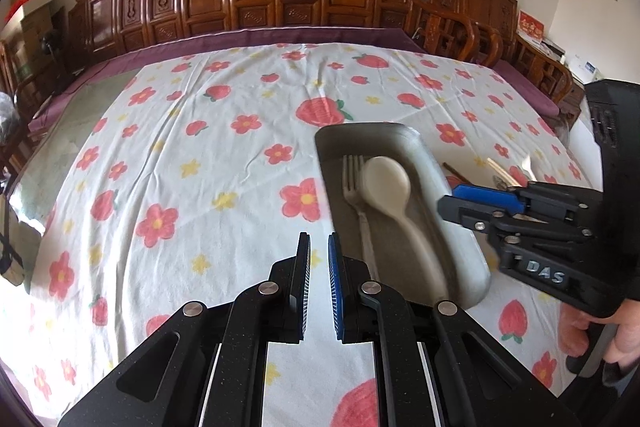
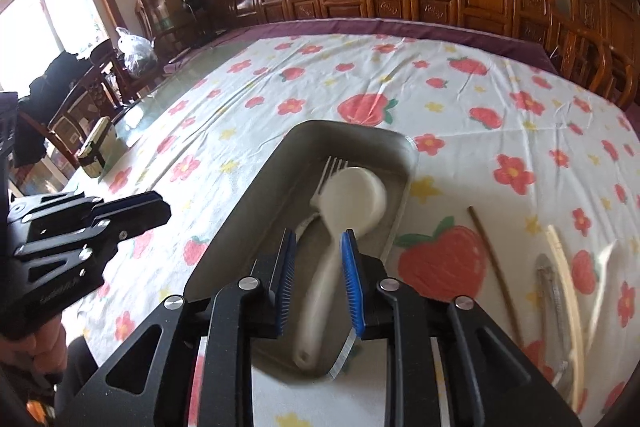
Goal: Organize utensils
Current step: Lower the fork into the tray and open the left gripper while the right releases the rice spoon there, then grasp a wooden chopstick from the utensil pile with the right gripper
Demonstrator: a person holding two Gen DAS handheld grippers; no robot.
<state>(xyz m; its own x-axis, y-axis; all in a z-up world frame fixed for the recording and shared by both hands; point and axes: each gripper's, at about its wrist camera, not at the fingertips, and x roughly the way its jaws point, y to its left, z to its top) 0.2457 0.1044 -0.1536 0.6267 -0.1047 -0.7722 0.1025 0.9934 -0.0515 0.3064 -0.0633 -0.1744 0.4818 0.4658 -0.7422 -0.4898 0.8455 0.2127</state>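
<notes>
The white spoon lies in the gray tray beside the fork, looking blurry between the right gripper's slightly open fingers, so it may bounce out; the left gripper's nearly closed fingers hold nothing.

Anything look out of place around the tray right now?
Yes. Fork and spoon are in the tray, the spoon lying across the fork. Two chopsticks and a metal utensil lie loose on the cloth right of it.
</notes>
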